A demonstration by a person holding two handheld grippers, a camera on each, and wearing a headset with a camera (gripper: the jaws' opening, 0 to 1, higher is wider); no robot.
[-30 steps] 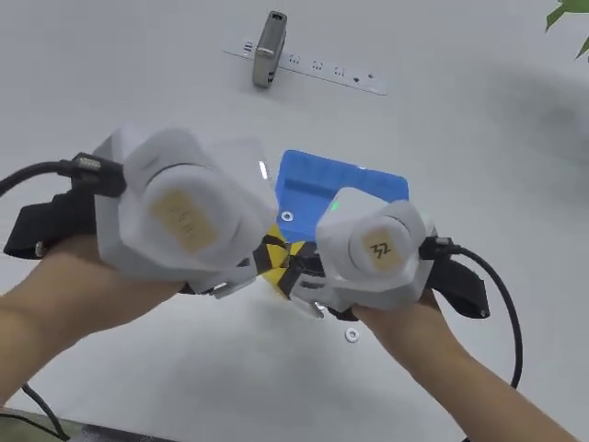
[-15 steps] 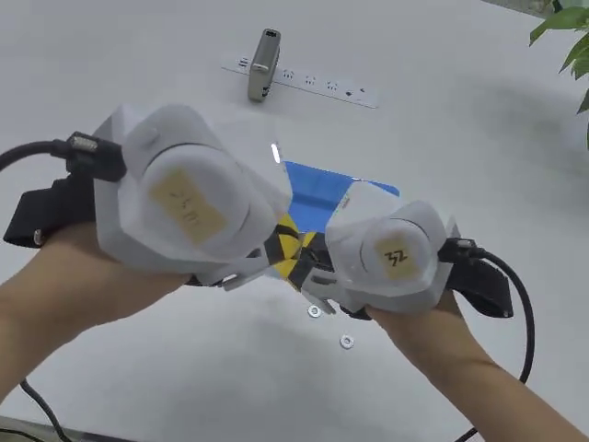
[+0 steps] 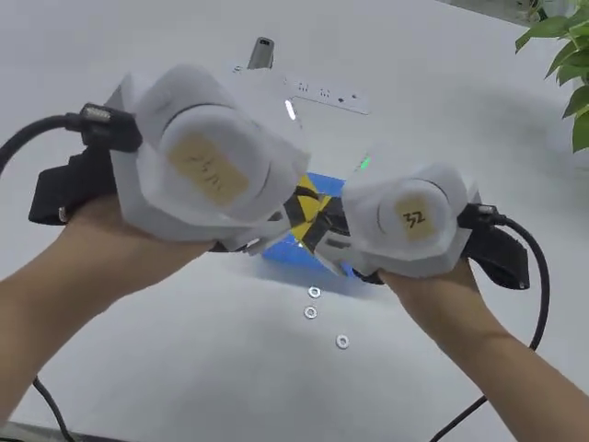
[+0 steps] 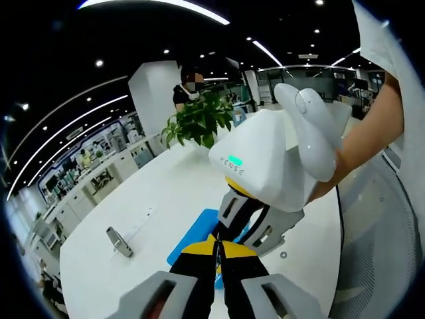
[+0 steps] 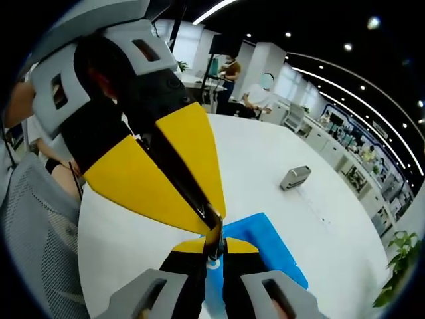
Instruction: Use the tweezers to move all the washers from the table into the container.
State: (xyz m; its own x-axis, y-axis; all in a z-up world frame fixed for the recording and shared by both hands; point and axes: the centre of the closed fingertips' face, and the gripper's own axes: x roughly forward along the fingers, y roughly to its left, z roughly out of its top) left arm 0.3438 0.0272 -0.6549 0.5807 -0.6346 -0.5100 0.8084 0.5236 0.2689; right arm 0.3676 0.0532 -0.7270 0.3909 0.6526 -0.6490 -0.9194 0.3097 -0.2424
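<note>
Washers on table below left claw, right claw; both clamped on tweezers.

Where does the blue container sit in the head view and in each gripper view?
Head view: blue container at the centre, partly covered.
Left gripper view: blue container low centre, left of the jaws.
Right gripper view: blue container at the bottom, just past the jaws.
Shared landmark: grey block standing beyond it.

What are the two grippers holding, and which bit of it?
The right gripper and the left gripper meet tip to tip, both pinching one thin dark metal strip, probably the tweezers. Which part of it cannot be told.
</note>
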